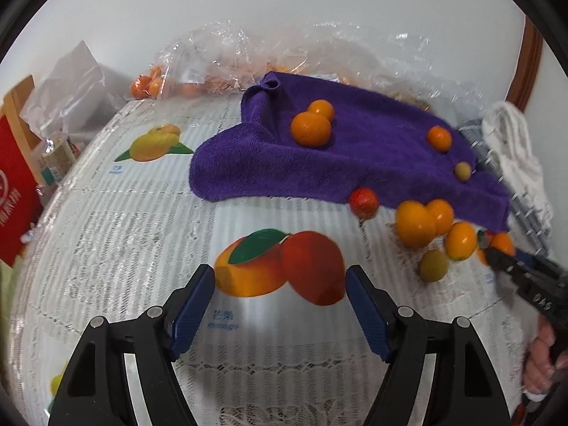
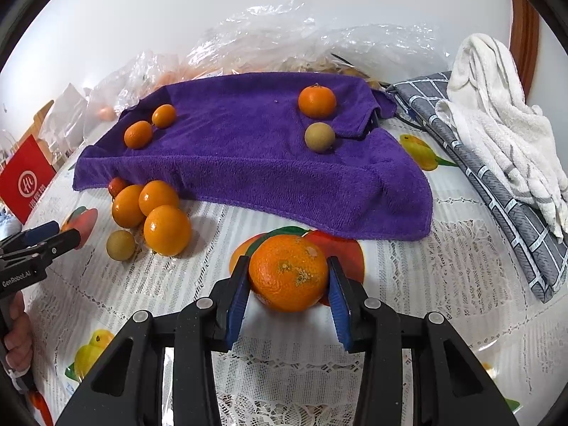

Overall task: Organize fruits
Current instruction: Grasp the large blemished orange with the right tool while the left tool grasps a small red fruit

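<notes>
A purple towel (image 2: 255, 149) lies on the table with two small oranges (image 2: 138, 135) at its left, a mandarin (image 2: 317, 101) and a greenish-brown fruit (image 2: 319, 136) at its right. My right gripper (image 2: 288, 277) is shut on a large mandarin (image 2: 288, 271) just above the tablecloth in front of the towel. A cluster of oranges (image 2: 156, 209), a small red fruit (image 2: 117, 185) and a brownish fruit (image 2: 120, 245) lies by the towel's front left edge; it also shows in the left wrist view (image 1: 426, 223). My left gripper (image 1: 280, 277) is open and empty over a printed mango.
Clear plastic bags (image 2: 284, 46) with more fruit lie behind the towel. A grey checked cloth (image 2: 497, 184) and a white towel (image 2: 497, 113) lie at the right. A red box (image 2: 25, 177) stands at the left. The lace tablecloth (image 1: 142, 248) has printed fruit pictures.
</notes>
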Motion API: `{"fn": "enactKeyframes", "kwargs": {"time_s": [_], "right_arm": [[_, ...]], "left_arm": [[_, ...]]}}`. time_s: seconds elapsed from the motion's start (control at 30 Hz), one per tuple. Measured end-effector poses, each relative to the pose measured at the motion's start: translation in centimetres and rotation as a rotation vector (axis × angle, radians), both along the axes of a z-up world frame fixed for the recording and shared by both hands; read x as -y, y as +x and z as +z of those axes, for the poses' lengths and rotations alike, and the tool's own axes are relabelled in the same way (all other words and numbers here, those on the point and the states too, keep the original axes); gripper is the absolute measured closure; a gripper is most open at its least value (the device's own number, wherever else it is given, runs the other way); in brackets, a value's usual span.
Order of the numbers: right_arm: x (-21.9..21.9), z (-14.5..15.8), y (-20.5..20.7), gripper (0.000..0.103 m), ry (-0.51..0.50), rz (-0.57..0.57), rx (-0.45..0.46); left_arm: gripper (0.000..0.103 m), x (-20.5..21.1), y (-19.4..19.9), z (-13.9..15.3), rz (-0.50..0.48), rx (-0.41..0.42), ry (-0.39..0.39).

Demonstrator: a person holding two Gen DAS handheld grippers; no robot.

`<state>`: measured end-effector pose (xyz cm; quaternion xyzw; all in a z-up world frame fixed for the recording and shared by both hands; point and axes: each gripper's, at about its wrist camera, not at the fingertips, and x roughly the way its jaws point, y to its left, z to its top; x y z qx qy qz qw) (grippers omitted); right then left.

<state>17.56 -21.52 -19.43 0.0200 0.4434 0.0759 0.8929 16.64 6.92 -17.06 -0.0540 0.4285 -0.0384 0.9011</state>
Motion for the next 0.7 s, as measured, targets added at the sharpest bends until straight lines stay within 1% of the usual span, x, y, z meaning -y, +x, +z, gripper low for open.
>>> {"fn": "enactKeyframes", "kwargs": {"time_s": [0.07, 0.1, 0.27, 0.3, 0.33, 0.4, 0.5, 0.57, 0.67, 0.7], "right_arm": [[0.2, 0.1, -0.1, 0.061, 0.014, -0.002, 0.01], [0.3, 0.2, -0.2, 0.061, 0.021, -0.002, 0.015], [0.9, 0.8, -0.6, 0.061, 0.027, -0.038, 0.048], [0.9, 0.9, -0.8, 0.061, 0.023, -0.043, 0.059], [1.0, 1.1, -1.0, 0.061, 0.021, -0.045, 0.067], [1.0, 1.2, -1.1, 0.061, 0.016, -0.051, 0.075], [1.0, 1.2, -1.1, 0.061, 0.006, -0.056, 0.075], [0.9, 1.2, -1.0, 0.061, 0.003, -0.053, 0.074], [0.7, 1.0, -0.9, 0.061, -0.01, -0.046, 0.063], [0.6, 0.9, -0.8, 0.061, -0.012, -0.043, 0.06]], "left_arm": [[0.03, 0.1, 0.0, 0.3, -0.036, -0.011, -0.043], [0.03, 0.3, 0.0, 0.6, -0.047, -0.012, -0.049], [0.03, 1.9, 1.3, 1.6, -0.088, -0.014, -0.053], [0.033, 2.2, 1.7, 1.6, -0.088, -0.012, -0.049], [0.04, 2.6, 2.1, 1.7, -0.092, -0.008, -0.049], [0.046, 3.1, 3.0, 1.8, -0.099, -0.01, -0.044], [0.05, 3.6, 4.1, 1.6, -0.096, -0.009, -0.037], [0.051, 3.8, 4.7, 1.3, -0.1, -0.014, -0.045], [0.057, 3.9, 5.3, 0.9, -0.101, -0.011, -0.072], [0.061, 4.0, 5.4, 0.7, -0.103, -0.012, -0.08]]}}
